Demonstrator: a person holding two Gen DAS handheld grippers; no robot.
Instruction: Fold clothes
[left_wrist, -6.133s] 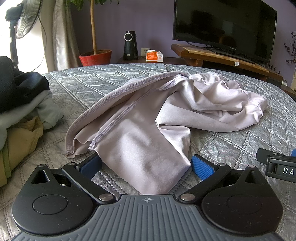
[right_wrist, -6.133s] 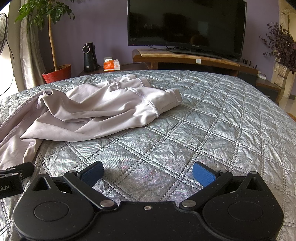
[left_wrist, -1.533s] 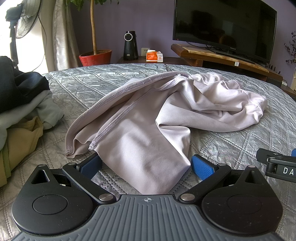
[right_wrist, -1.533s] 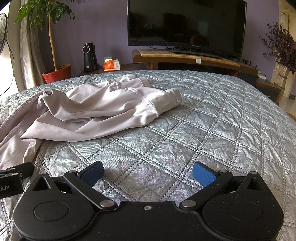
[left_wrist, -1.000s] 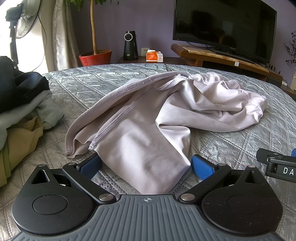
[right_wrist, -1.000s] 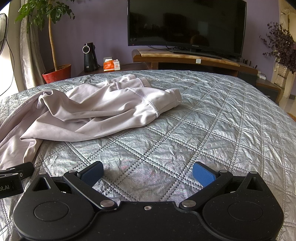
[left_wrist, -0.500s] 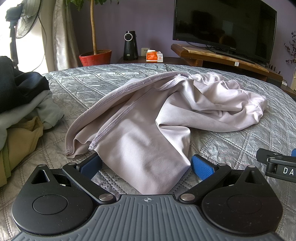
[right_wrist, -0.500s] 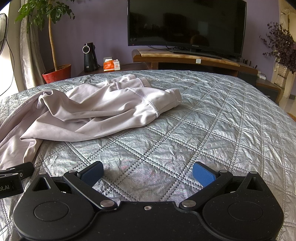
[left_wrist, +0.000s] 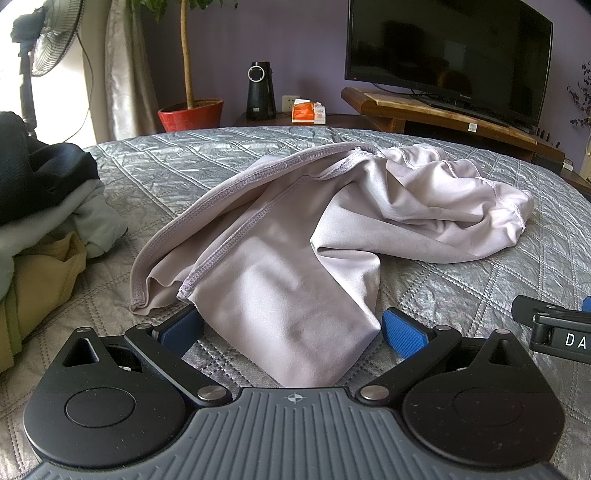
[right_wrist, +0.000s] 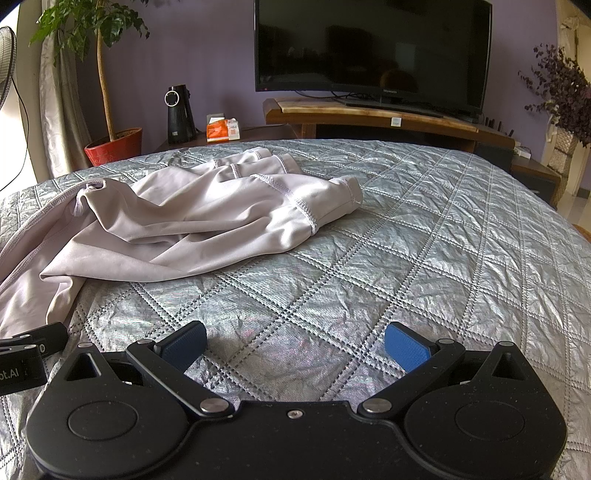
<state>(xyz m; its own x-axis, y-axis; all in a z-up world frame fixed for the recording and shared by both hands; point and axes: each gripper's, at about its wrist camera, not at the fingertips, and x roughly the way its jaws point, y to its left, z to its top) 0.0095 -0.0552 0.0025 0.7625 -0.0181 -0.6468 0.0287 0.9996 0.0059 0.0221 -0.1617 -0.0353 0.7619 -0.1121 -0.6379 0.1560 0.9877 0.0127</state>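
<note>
Pale lilac garment (left_wrist: 295, 258) lies crumpled on quilted grey bedspread (right_wrist: 406, 240). Left gripper (left_wrist: 291, 328) jaws spread wide, garment's near end lying between. Right gripper (right_wrist: 295, 343) jaws spread, over bare quilt.

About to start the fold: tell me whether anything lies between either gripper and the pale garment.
Nothing visible does. The left gripper is open with the garment lying between its fingers. The right gripper is open over bare quilted bedspread, with only bedspread between it and the garment.
</note>
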